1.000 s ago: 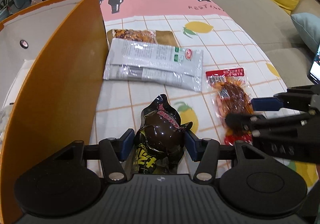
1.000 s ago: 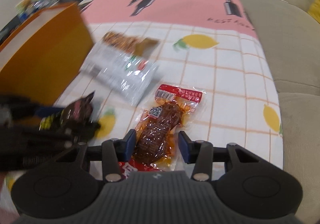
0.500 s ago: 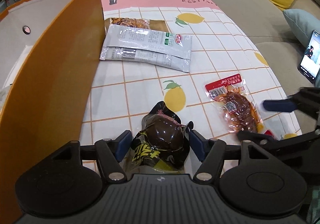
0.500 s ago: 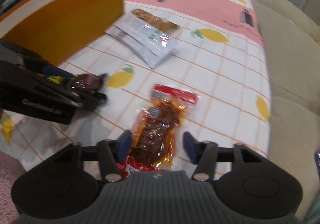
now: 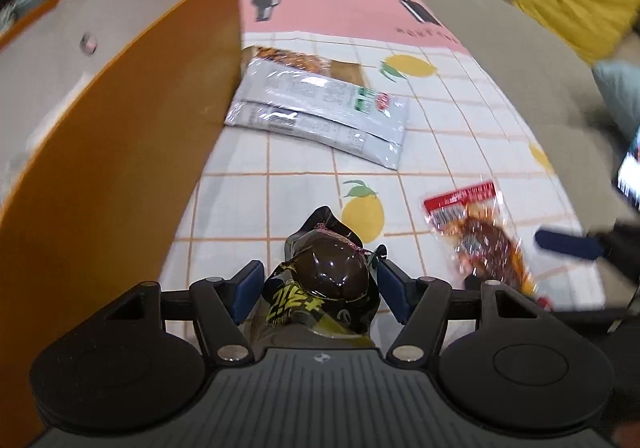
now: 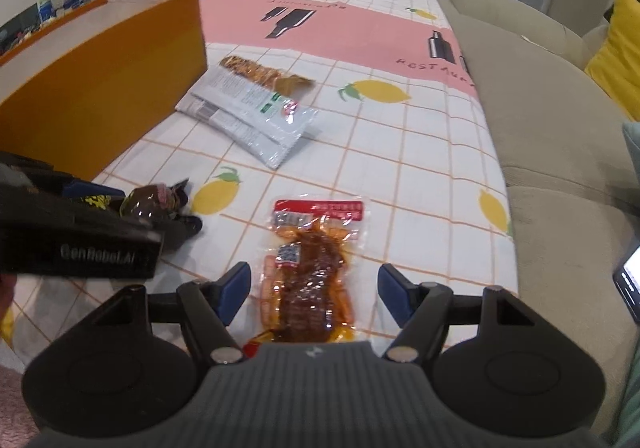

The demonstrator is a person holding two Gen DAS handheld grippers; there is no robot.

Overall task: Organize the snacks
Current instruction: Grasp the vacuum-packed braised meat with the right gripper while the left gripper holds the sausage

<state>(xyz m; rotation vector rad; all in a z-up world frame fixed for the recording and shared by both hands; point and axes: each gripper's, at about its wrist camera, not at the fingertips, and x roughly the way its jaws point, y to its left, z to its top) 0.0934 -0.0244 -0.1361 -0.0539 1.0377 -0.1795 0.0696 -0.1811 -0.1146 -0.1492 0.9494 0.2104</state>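
Note:
My left gripper [image 5: 318,284] is shut on a dark brown snack pouch [image 5: 326,284] with yellow lettering, held just above the tablecloth beside the orange box [image 5: 120,152]. The pouch also shows in the right wrist view [image 6: 154,200]. My right gripper [image 6: 314,294] is open, its jaws either side of a clear red-topped packet of braised meat [image 6: 310,272] that lies flat on the cloth; the packet also shows in the left wrist view [image 5: 480,232]. A silver-white packet [image 5: 324,112] and a brown snack packet [image 5: 296,58] lie further off.
The orange box [image 6: 100,88] stands open along the left, its white inside [image 5: 60,68] showing. The lemon-print tablecloth [image 6: 420,176] ends at a beige sofa [image 6: 560,128] on the right. A phone [image 6: 630,280] lies on the sofa edge.
My right gripper has opened wider around the meat packet and drawn back. My left gripper, still holding the dark pouch, has shifted closer to the orange box.

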